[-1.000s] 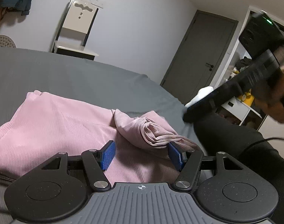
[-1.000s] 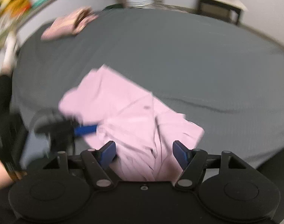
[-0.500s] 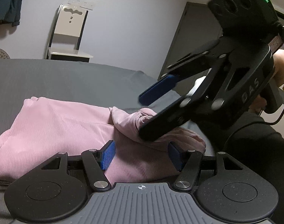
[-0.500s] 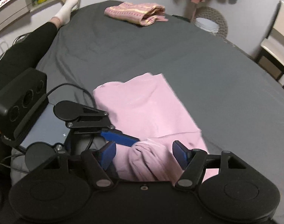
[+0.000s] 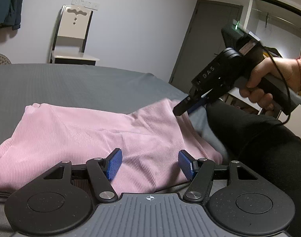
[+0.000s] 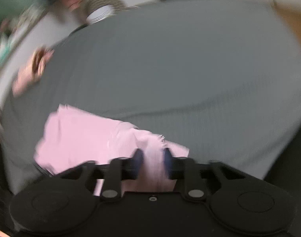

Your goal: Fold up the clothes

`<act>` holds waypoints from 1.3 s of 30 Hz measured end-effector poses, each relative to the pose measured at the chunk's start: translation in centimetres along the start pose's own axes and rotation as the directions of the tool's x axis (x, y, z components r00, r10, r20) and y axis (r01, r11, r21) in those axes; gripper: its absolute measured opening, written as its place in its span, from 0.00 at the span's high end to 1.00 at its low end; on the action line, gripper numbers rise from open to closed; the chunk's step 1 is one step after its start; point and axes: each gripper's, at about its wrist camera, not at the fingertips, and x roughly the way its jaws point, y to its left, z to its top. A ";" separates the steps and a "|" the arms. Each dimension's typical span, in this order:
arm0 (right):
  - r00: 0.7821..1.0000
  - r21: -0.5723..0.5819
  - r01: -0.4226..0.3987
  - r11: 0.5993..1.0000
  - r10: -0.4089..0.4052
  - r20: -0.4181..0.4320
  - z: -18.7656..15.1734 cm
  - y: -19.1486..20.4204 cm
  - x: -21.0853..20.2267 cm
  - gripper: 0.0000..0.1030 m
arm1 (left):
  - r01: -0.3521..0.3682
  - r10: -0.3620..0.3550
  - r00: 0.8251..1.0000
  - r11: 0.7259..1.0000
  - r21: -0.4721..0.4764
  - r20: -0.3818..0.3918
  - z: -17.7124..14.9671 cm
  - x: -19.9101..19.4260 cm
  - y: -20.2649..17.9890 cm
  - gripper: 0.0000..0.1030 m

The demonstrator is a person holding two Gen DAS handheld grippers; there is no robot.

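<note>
Right wrist: gripper (image 6: pixel 152 163) clamping pink garment (image 6: pixel 81 136)

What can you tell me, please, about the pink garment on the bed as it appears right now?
The pink garment is a soft, finely ribbed knit lying partly folded on the grey bed sheet. Its body lies fairly flat with shallow creases. The right gripper is shut on a bunched edge and holds it raised above the sheet. The left gripper hangs open over the near hem. A dark-clothed leg lies beside it.
</note>
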 end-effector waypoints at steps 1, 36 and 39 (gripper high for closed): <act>1.000 0.058 -0.017 0.998 0.016 0.013 -0.1 -1.0 -0.1 0.63 | 0.000 0.000 1.000 1.000 0.000 0.000 0.0 0.0 -0.1 0.38; 0.985 -0.375 0.171 0.911 -0.159 0.062 -2.9 4.8 2.0 0.56 | 0.003 -0.003 1.000 1.000 -0.005 -0.004 0.3 0.2 0.1 0.37; 0.996 -0.228 0.090 0.969 -0.087 0.026 -2.5 3.1 2.9 0.56 | 0.002 -0.002 1.000 1.000 -0.005 -0.005 0.3 0.3 0.2 0.37</act>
